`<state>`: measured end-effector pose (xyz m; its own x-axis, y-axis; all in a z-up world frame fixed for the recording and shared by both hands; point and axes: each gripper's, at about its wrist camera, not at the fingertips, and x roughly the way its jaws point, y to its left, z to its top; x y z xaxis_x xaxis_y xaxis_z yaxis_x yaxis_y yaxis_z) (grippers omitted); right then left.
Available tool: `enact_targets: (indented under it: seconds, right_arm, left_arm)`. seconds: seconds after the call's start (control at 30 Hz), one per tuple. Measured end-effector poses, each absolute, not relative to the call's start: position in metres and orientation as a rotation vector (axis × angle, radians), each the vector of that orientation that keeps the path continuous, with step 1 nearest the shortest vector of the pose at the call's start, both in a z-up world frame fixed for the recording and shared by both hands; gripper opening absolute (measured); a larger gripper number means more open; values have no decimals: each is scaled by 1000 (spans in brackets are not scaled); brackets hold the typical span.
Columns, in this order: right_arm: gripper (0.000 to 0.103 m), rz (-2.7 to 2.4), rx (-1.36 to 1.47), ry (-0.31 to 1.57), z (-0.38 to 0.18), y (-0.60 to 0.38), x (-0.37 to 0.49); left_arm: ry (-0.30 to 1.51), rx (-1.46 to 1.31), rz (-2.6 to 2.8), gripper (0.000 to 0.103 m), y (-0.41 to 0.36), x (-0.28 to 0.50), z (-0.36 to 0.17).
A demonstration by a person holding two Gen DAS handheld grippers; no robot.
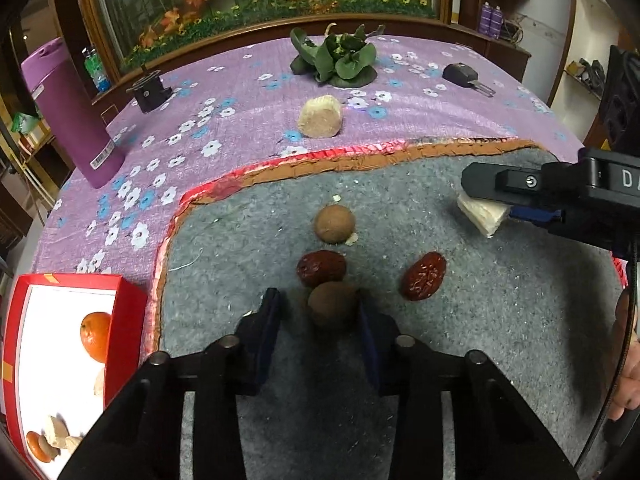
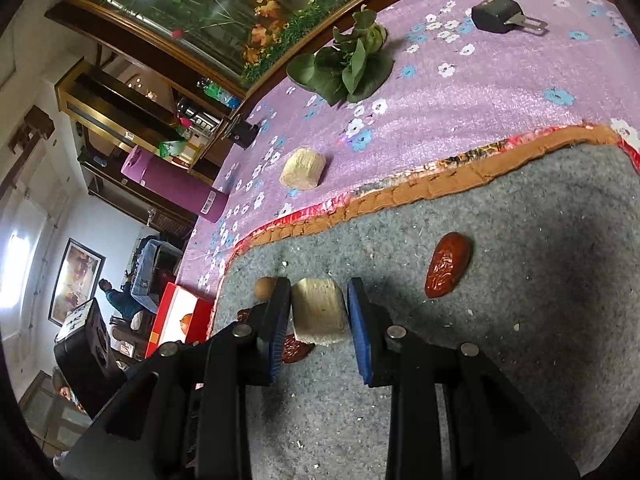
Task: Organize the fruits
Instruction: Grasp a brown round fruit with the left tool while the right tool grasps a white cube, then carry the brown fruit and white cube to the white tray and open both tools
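My left gripper (image 1: 318, 300) stands open low over the grey mat (image 1: 500, 340), with a brown round fruit (image 1: 332, 310) between its fingers, close to the right one. Beyond it lie a red date (image 1: 321, 268), a second brown round fruit (image 1: 334, 224) and another red date (image 1: 424, 276). My right gripper (image 2: 318, 300) is shut on a pale fibrous chunk (image 2: 320, 312), held above the mat (image 2: 520, 340) and hiding part of a date (image 2: 296, 350). From the left wrist view that gripper (image 1: 486, 204) and its chunk (image 1: 480, 216) are at the far right.
A red box (image 1: 132, 312) with a white inside holds an orange (image 1: 96, 336) and pale pieces at the left. On the purple flowered cloth (image 1: 240, 80) lie a pale cylinder piece (image 1: 320, 116), leafy greens (image 1: 336, 56), a car key (image 1: 466, 76), a black part (image 1: 150, 90) and a purple bottle (image 1: 72, 112).
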<state>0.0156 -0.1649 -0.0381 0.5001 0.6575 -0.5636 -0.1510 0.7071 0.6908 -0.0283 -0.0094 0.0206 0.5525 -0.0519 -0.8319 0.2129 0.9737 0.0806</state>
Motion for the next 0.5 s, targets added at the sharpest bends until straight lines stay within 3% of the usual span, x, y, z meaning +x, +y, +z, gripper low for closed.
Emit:
enact_targets:
  seconds: [0.17, 0.5]
  right_arm:
    - [31, 534, 618, 911, -36, -165, 15]
    - [31, 583, 603, 848, -29, -156, 10]
  left_arm:
    - [950, 172, -151, 21, -7, -30, 22]
    - [859, 118, -87, 21, 30, -74, 60]
